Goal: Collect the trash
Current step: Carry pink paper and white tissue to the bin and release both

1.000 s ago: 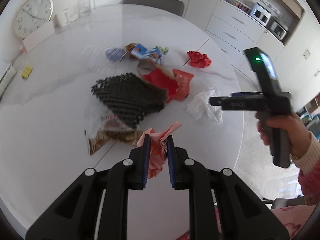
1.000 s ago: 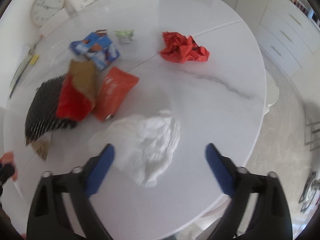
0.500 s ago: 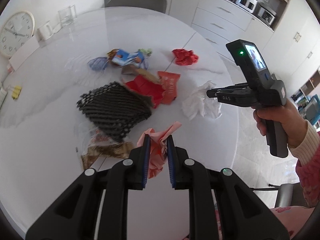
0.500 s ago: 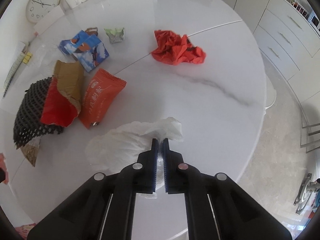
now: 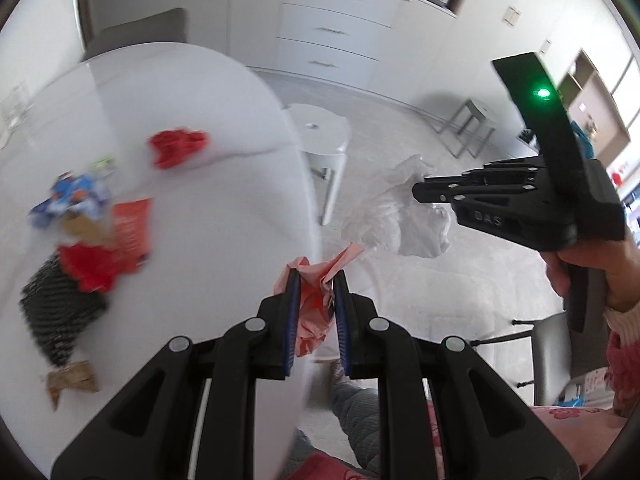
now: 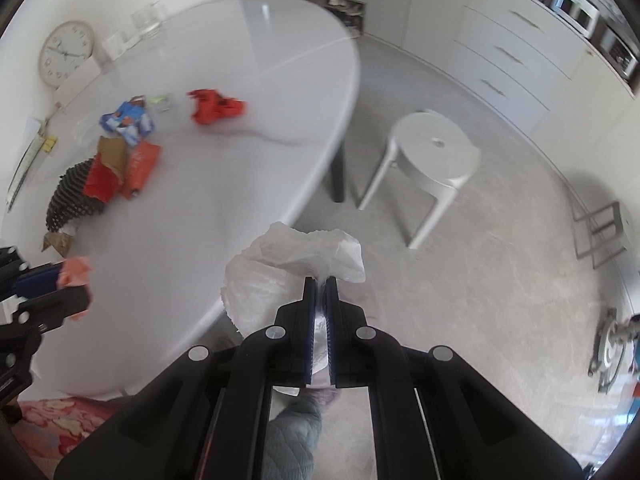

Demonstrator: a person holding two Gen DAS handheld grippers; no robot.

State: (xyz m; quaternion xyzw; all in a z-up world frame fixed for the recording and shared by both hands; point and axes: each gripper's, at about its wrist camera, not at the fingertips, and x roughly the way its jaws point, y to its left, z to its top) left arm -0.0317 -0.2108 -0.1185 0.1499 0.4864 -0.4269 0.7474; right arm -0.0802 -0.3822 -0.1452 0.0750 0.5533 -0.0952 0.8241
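My left gripper [image 5: 315,278] is shut on a crumpled pink wrapper [image 5: 314,304], held over the table's edge. My right gripper [image 6: 320,280] is shut on a white plastic bag [image 6: 280,272], lifted off the table and hanging over the floor; the same bag [image 5: 404,216] shows in the left wrist view, pinched by the right gripper [image 5: 420,192]. On the round white table [image 6: 224,184] lie a red crumpled wrapper [image 6: 216,106], a blue snack pack [image 6: 128,120], an orange-red packet [image 6: 142,168], a red-and-brown bag [image 6: 104,172] and a black mesh net [image 6: 70,196].
A white stool [image 6: 432,160] stands on the pale floor beside the table. White drawers [image 6: 508,56] line the far wall. A clock [image 6: 66,54] leans at the table's back, with glasses [image 6: 150,20] near it. A grey stool frame [image 6: 600,232] is at the right.
The right gripper closed on the white bag and lifted it off the table, out over the floor. The left gripper swung with the pink wrapper from over the table to its edge.
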